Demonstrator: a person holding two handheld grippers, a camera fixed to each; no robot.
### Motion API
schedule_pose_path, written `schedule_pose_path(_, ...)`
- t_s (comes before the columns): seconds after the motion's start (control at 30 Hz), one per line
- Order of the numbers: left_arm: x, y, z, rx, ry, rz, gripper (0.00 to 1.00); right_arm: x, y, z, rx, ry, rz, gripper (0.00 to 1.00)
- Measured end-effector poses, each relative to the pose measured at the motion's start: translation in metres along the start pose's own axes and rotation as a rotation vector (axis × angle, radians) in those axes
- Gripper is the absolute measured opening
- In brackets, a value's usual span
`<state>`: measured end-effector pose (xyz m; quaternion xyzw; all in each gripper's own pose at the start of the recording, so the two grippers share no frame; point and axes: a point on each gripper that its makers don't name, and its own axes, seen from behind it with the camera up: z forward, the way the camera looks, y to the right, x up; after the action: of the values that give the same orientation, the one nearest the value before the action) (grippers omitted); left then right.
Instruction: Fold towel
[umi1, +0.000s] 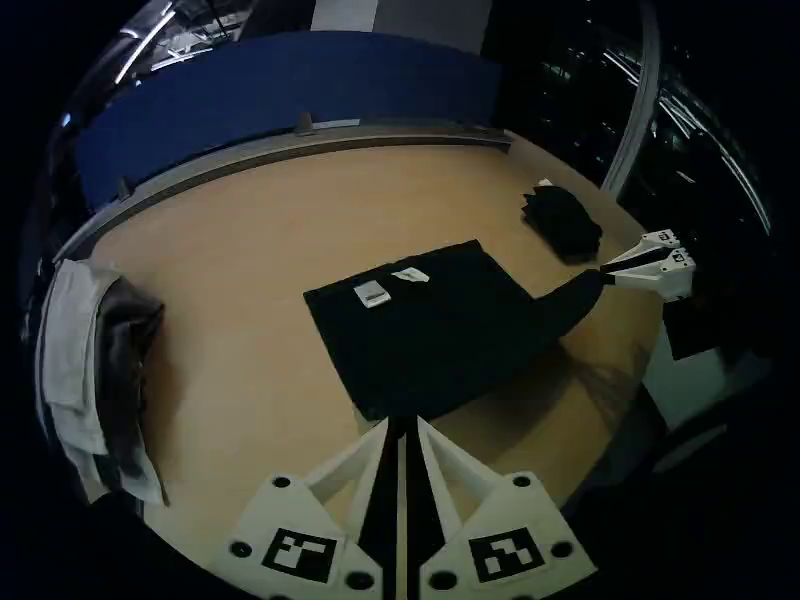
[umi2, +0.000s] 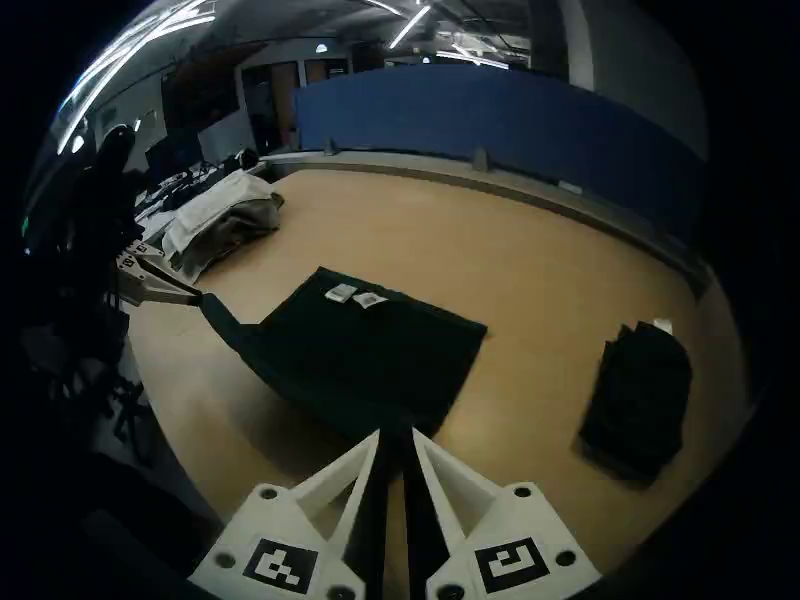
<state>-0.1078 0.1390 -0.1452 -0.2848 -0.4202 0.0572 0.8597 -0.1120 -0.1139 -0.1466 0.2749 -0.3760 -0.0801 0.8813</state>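
The fingers of the left gripper (umi1: 400, 438) are pinched shut on a near corner of the black towel (umi1: 440, 325); those of the right gripper (umi2: 396, 445) clamp another corner. The towel lies spread mid-surface (umi1: 240, 260), gripped corners lifted and white tags (umi1: 372, 293) on top, with bare wood around it. A dark folded stack (umi1: 562, 222) and a cloth pile (umi1: 90, 360) sit near the edges, with the blue partition (umi1: 290, 90) beyond.
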Motion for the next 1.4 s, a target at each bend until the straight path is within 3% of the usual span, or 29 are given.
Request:
schedule_pose_path(0.2, 0.022, -0.011, 0.011, 0.019, 0.02, 0.0, 0.04, 0.014, 0.013, 0.014, -0.015, 0.013, 0.011, 0.08)
schedule_pose_path(0.5, 0.046, -0.027, 0.034, 0.034, 0.04, -0.048, 0.04, 0.032, 0.036, 0.039, -0.04, 0.022, 0.029, 0.08)
schedule_pose_path(0.8, 0.06, -0.047, 0.061, 0.061, 0.039, -0.037, 0.04, 0.045, 0.052, 0.066, -0.052, 0.018, 0.046, 0.08)
schedule_pose_path(1.4, 0.056, -0.066, 0.096, 0.083, -0.002, -0.03, 0.05, 0.041, 0.069, 0.107, -0.051, -0.031, 0.063, 0.08)
